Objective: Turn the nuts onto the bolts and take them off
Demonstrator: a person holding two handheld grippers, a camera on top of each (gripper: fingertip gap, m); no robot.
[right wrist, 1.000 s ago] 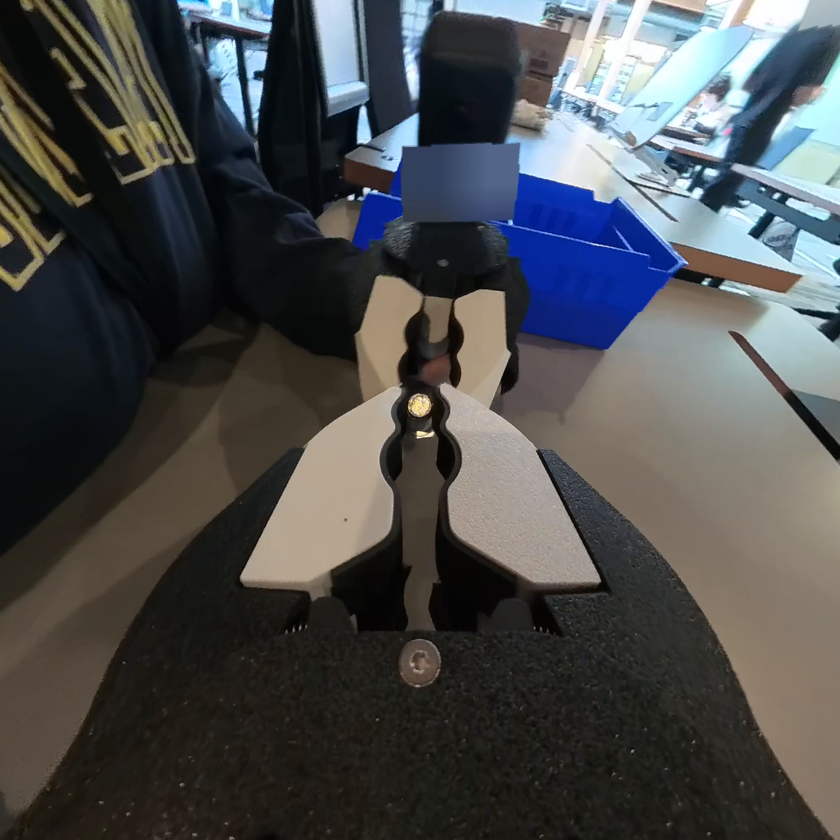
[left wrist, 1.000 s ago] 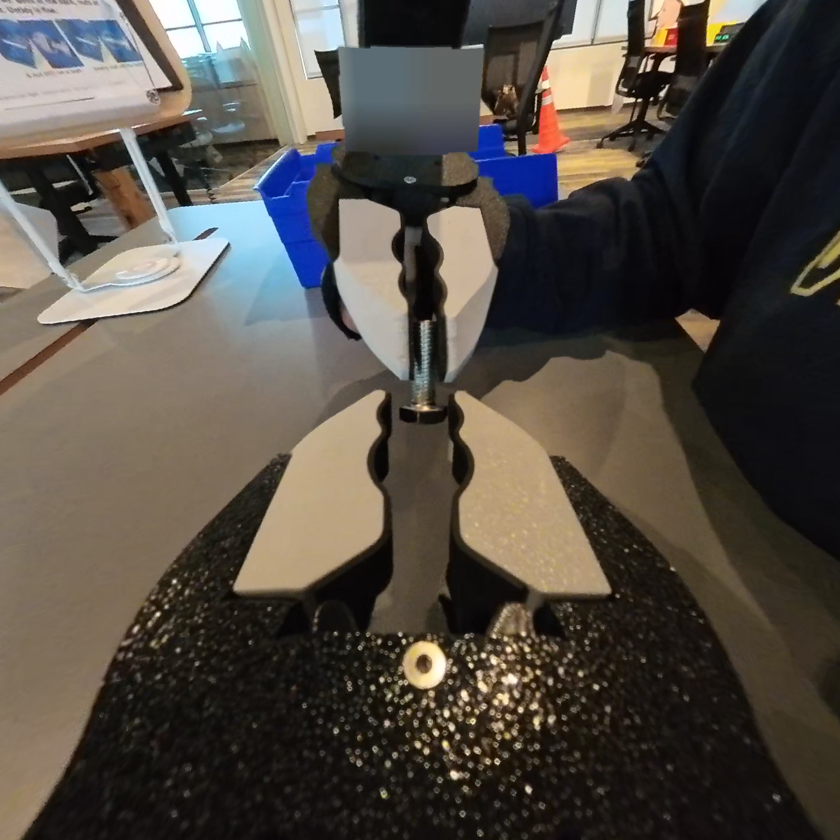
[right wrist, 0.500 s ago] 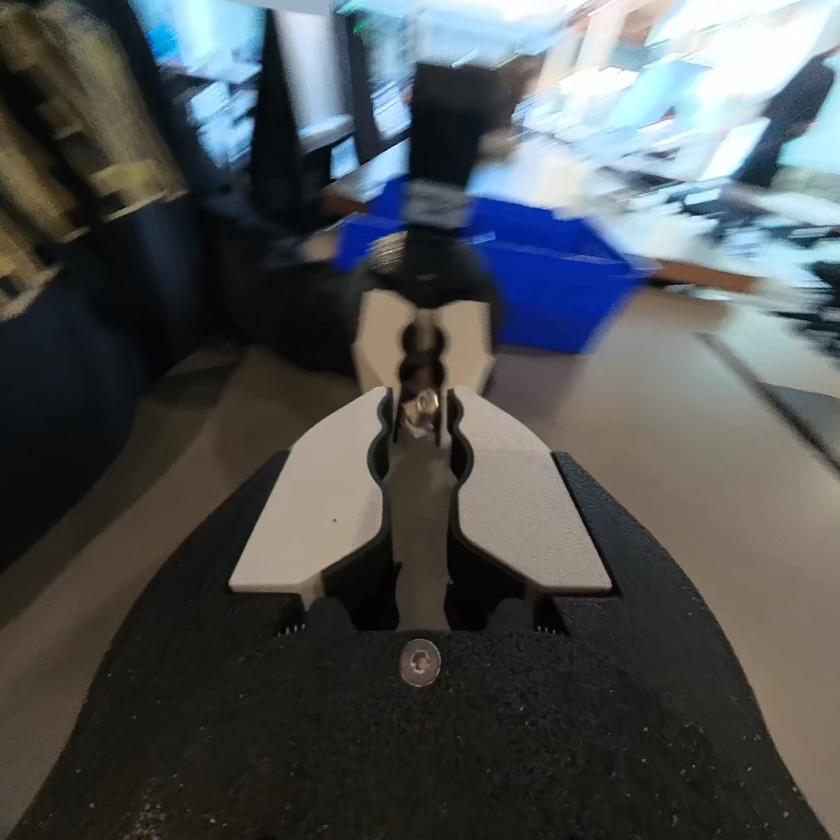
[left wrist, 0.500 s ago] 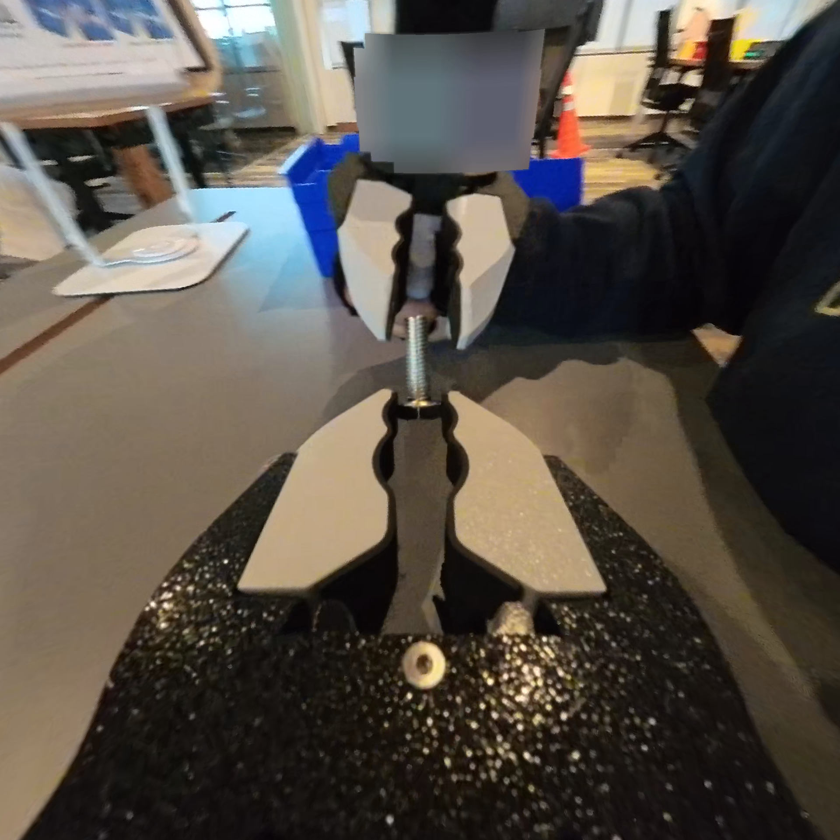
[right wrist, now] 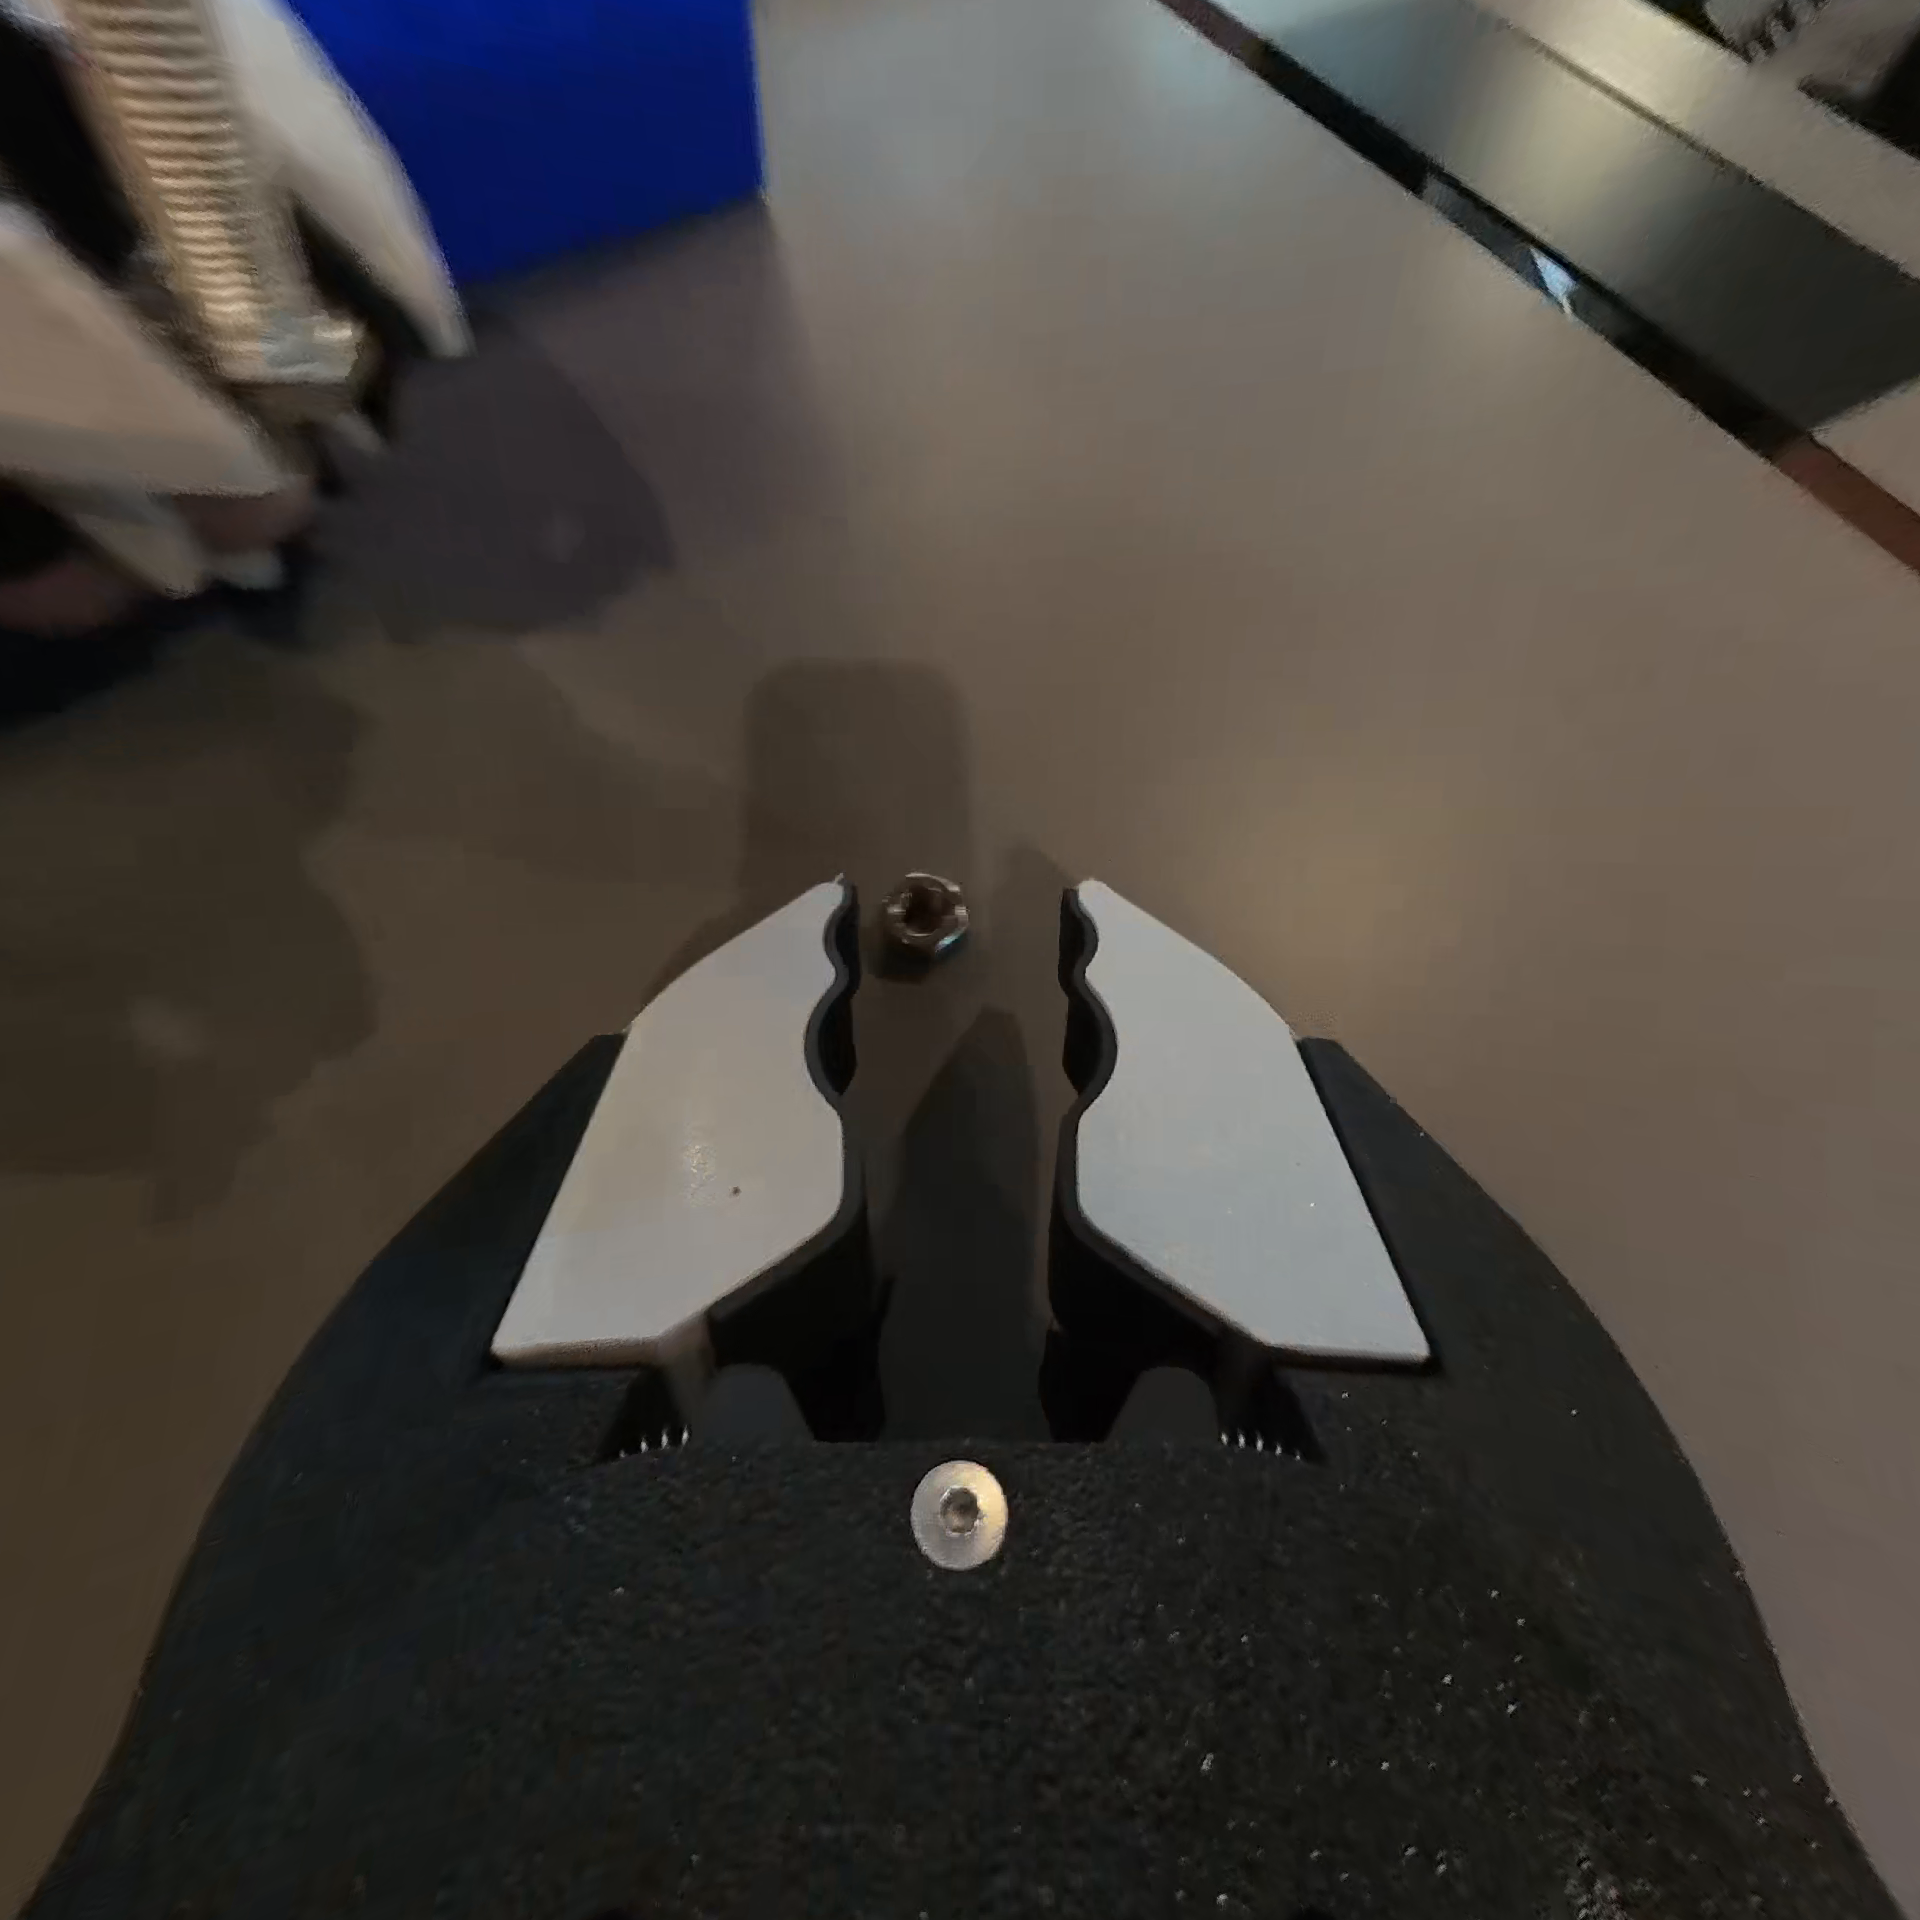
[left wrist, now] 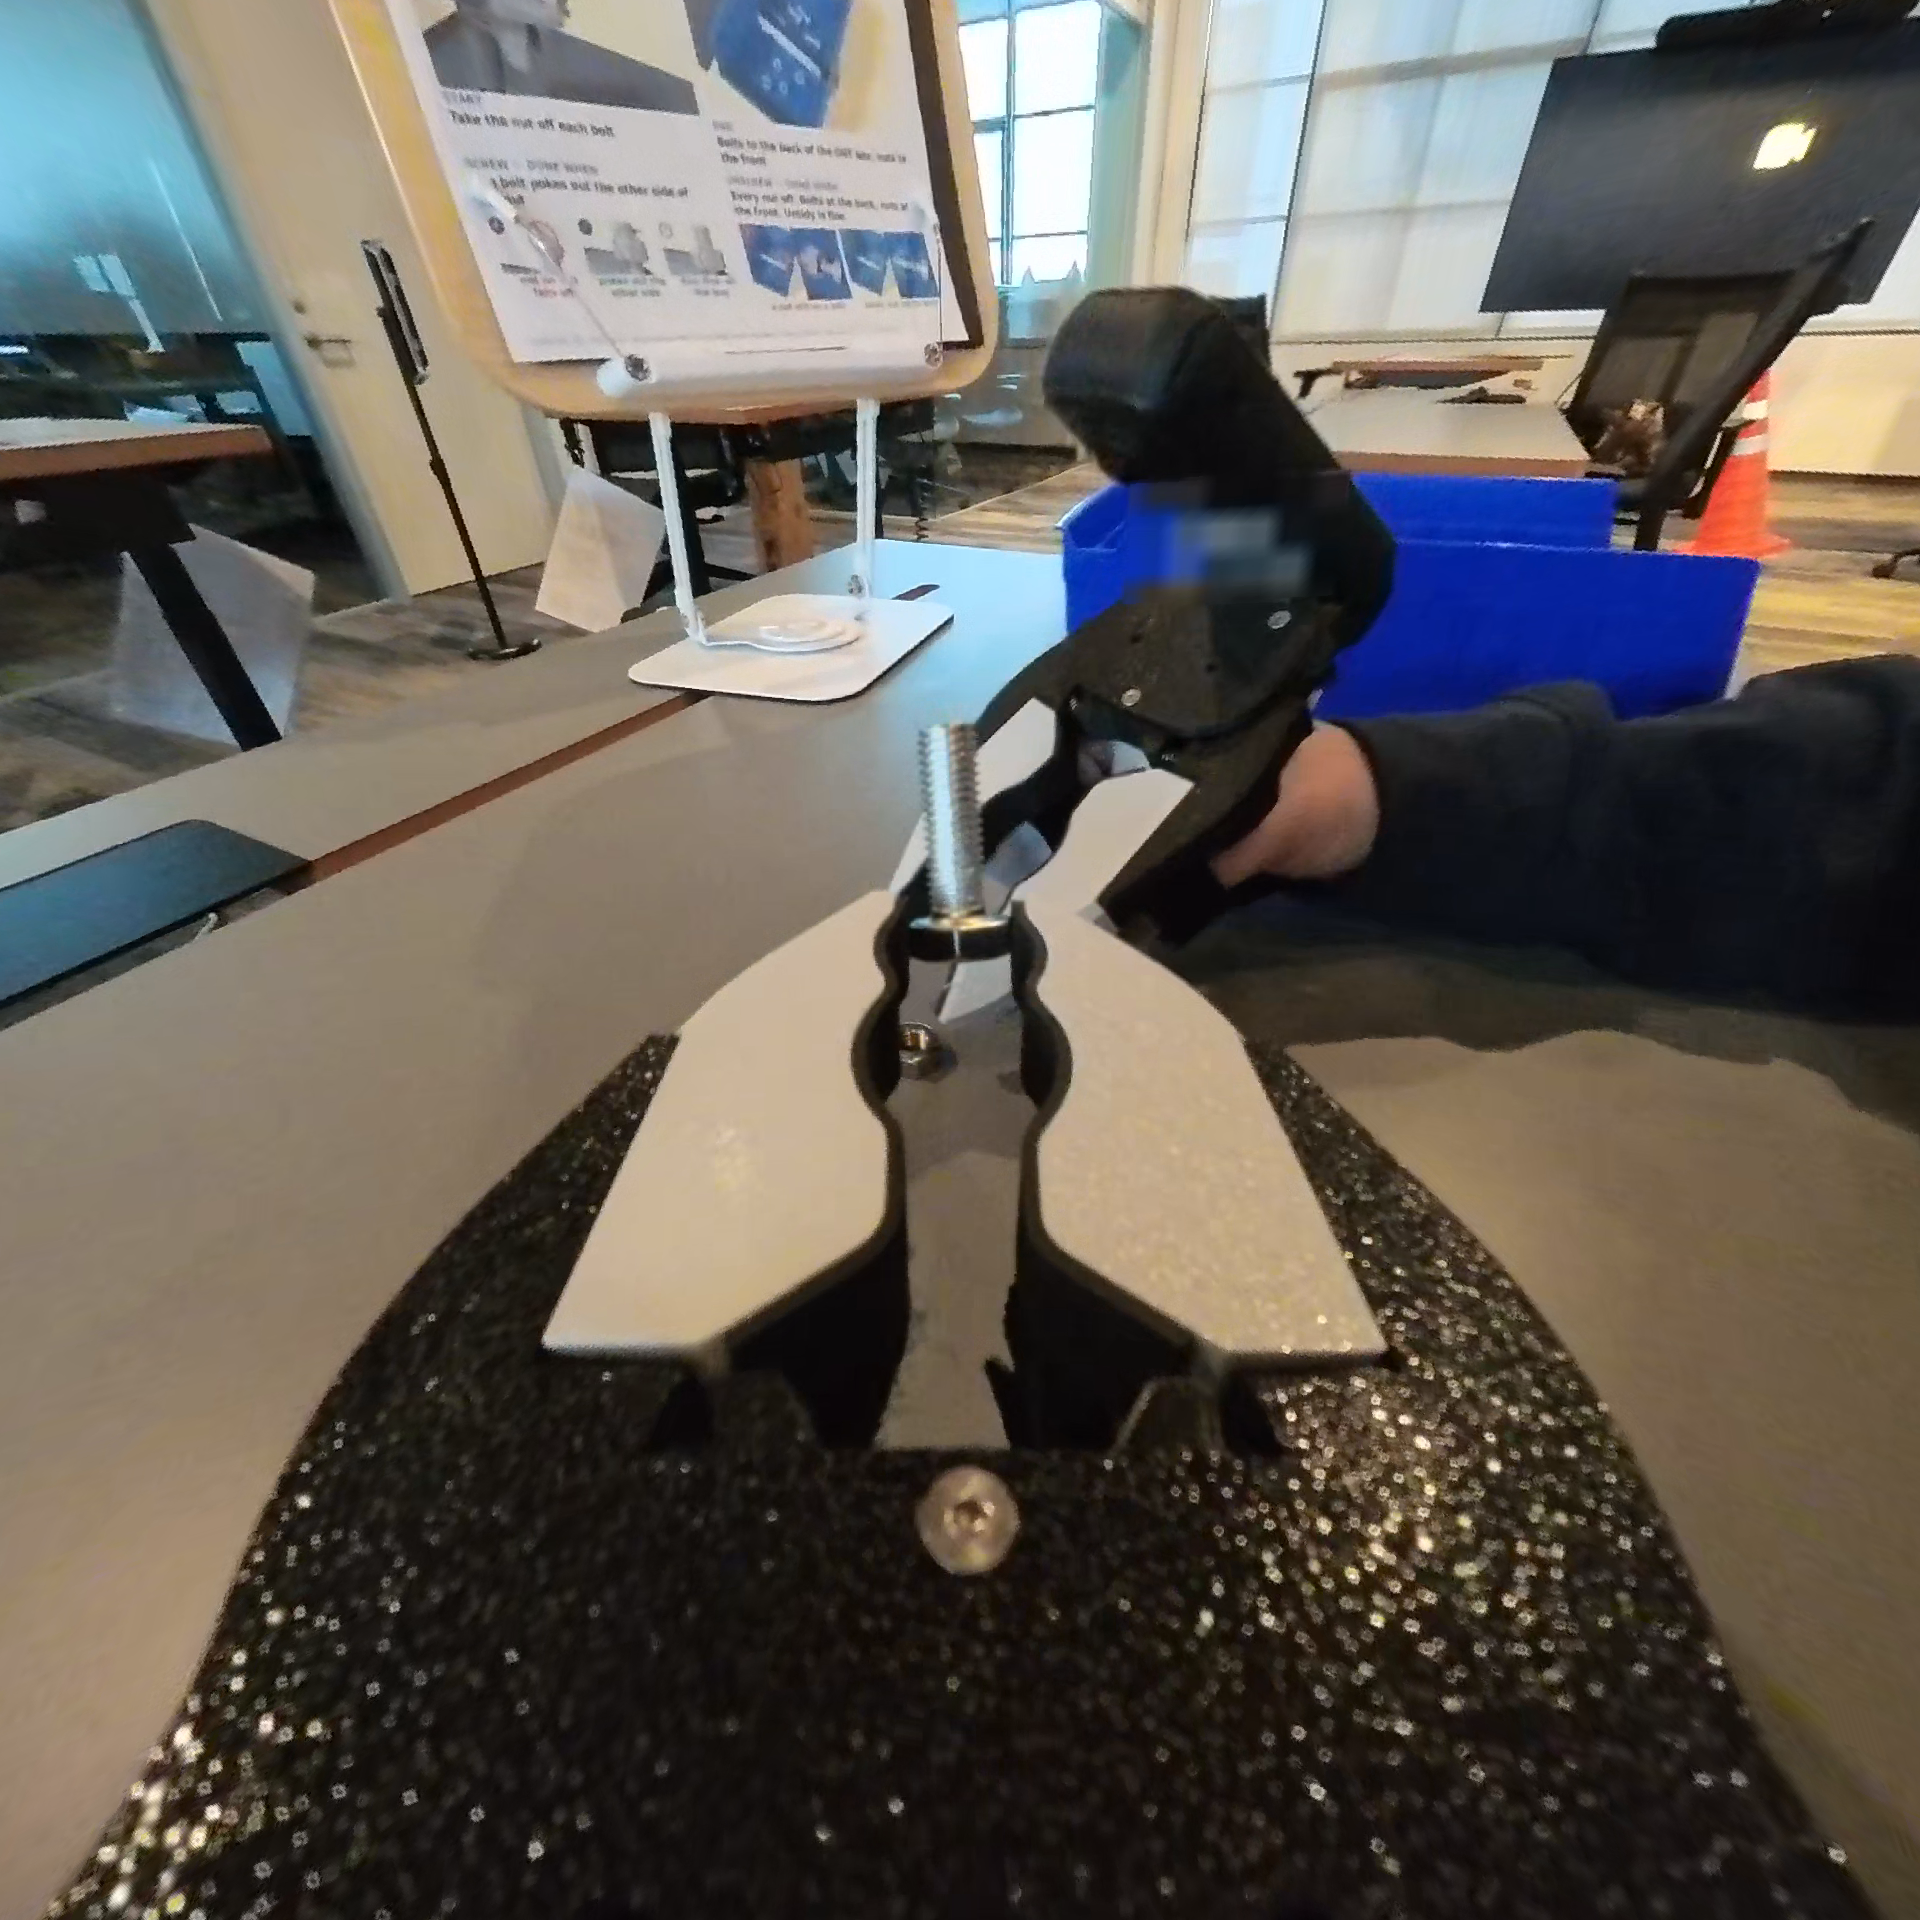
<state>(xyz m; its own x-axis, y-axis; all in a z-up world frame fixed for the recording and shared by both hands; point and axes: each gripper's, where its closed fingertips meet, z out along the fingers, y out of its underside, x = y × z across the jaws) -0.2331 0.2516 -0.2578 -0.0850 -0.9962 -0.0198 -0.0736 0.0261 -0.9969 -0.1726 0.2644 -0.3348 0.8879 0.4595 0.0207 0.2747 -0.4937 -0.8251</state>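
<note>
My left gripper [left wrist: 954, 916] is shut on the head of a silver bolt [left wrist: 954, 810], which stands upright with its bare thread pointing up. A small hex nut [left wrist: 923, 1060] lies on the grey table [left wrist: 416, 987] just below my left fingertips. My right gripper [right wrist: 954, 914] is open and points down at the table. The nut [right wrist: 923, 925] lies loose between its fingertips, close to the left finger [right wrist: 727, 1091]. The right gripper's black body [left wrist: 1195, 665] shows behind the bolt. The left gripper with the bolt [right wrist: 208, 208] is a blur at the upper left of the right wrist view.
A blue bin [left wrist: 1538, 613] stands at the back of the table and also shows in the right wrist view [right wrist: 540, 125]. A white sign stand [left wrist: 790, 655] is at the back left. A person's dark sleeve [left wrist: 1662, 810] reaches in from the right. About 10 cm separates my left fingertips from my right.
My right gripper came off the bolt, swung down to the table and opened. The nut now lies on the table between its fingers. My left gripper still holds the bolt, now bare and upright.
</note>
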